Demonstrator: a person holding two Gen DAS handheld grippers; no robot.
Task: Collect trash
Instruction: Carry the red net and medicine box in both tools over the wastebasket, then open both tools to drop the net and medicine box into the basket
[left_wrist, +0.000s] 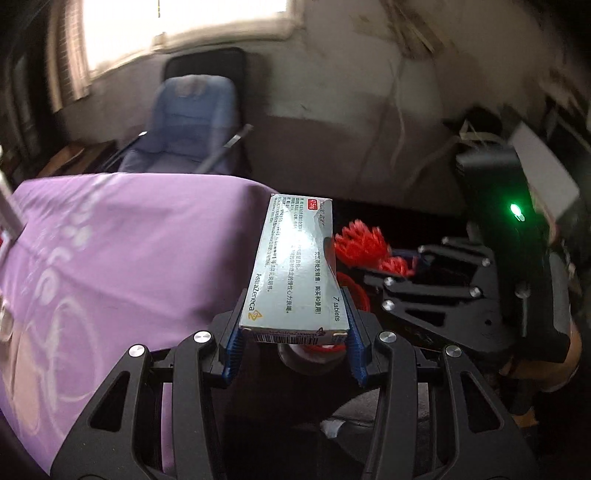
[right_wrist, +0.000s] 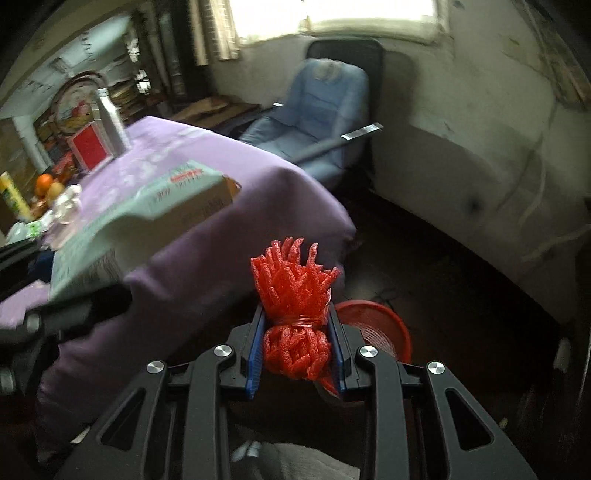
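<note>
My left gripper (left_wrist: 293, 332) is shut on a grey-green AstraZeneca tablet box (left_wrist: 295, 266), held off the right edge of the purple-clothed table (left_wrist: 110, 258). My right gripper (right_wrist: 297, 354) is shut on a bundle of red foam fruit netting (right_wrist: 293, 306); the netting also shows in the left wrist view (left_wrist: 364, 245), with the right gripper (left_wrist: 424, 280) beside it. A red waste basket (right_wrist: 376, 328) stands on the dark floor just below and right of the right gripper. The tablet box appears blurred at the left in the right wrist view (right_wrist: 140, 218).
A blue padded chair (right_wrist: 317, 110) stands under the window behind the table. On the far side of the table are a silver bottle (right_wrist: 109, 118), a red card box (right_wrist: 88, 149), oranges (right_wrist: 48, 186) and crumpled wrappers (right_wrist: 62, 206). A stained white wall (right_wrist: 480, 129) runs along the right.
</note>
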